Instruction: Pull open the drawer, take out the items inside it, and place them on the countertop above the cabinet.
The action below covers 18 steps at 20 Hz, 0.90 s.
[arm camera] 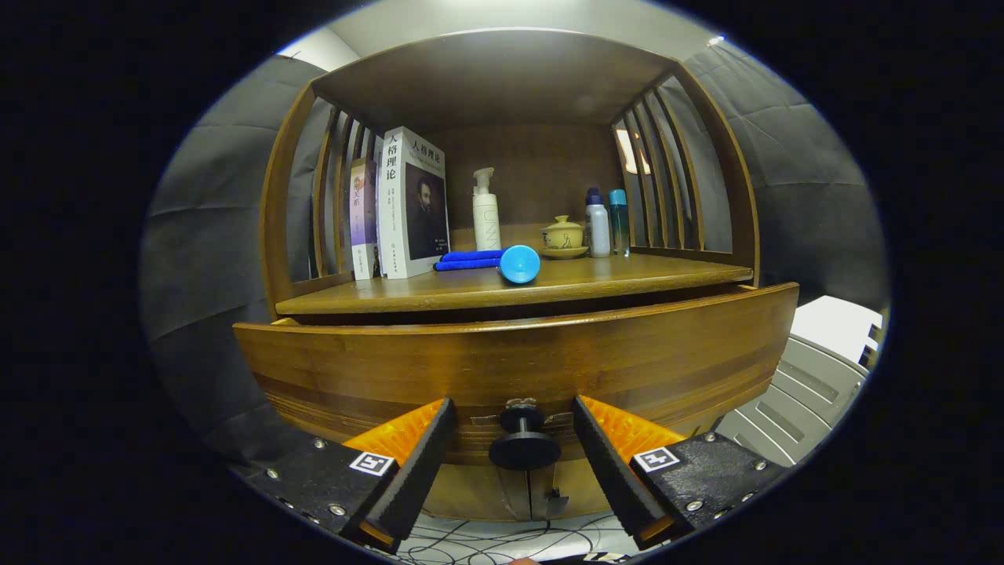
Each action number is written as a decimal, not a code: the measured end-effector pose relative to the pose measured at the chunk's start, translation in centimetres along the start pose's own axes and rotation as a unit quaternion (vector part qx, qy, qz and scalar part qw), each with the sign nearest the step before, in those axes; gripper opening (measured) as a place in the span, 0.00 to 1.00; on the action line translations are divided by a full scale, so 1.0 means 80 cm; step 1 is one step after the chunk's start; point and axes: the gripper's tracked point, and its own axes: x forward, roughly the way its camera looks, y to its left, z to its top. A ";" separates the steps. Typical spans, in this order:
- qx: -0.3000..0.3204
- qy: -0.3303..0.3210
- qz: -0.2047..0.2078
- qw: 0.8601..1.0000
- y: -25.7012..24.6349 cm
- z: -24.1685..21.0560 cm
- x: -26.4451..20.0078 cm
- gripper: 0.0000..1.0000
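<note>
A wooden cabinet stands in front of me with its drawer (518,365) pulled partly out from under the countertop (627,278). The drawer's round dark knob (524,447) sits between my two fingers, which stand apart on either side of it without touching it. My gripper (514,412) is open. The drawer's inside is hidden behind its front panel. On the countertop lies a blue item with a round head (519,264) and a blue handle (469,260).
On the countertop stand upright books (412,204) at the left, a white pump bottle (485,212), a small yellow lidded pot on a saucer (563,235) and two bottles (608,224) at the right. Slatted side walls and a top board enclose the shelf. Cables lie on the floor below.
</note>
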 end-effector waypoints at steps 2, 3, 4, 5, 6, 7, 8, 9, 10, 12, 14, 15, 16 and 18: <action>0.000 0.001 0.000 1.000 0.000 0.001 0.008 0.95; 0.000 -0.001 -0.001 1.000 0.000 0.001 0.011 0.95; -0.002 -0.003 -0.001 1.000 0.001 0.002 0.013 0.95; -0.004 -0.005 -0.002 1.000 0.000 0.002 0.016 0.95; -0.006 -0.007 -0.002 1.000 0.001 0.003 0.020 0.95; -0.008 -0.007 -0.003 1.000 0.001 0.003 0.024 0.95; -0.008 -0.007 -0.003 1.000 0.001 0.003 0.027 0.95; -0.008 -0.007 -0.003 1.000 -0.001 0.003 0.031 0.95; -0.009 -0.008 -0.003 1.000 0.000 0.003 0.035 0.95; -0.013 -0.010 -0.002 1.000 -0.001 0.005 0.042 0.95; -0.016 -0.012 -0.002 1.000 -0.001 0.007 0.052 0.95; -0.015 -0.012 -0.002 1.000 -0.001 0.007 0.058 0.95; -0.017 -0.010 -0.002 1.000 0.000 0.007 0.063 0.95; -0.025 -0.019 -0.002 0.999 0.002 0.010 0.062 0.95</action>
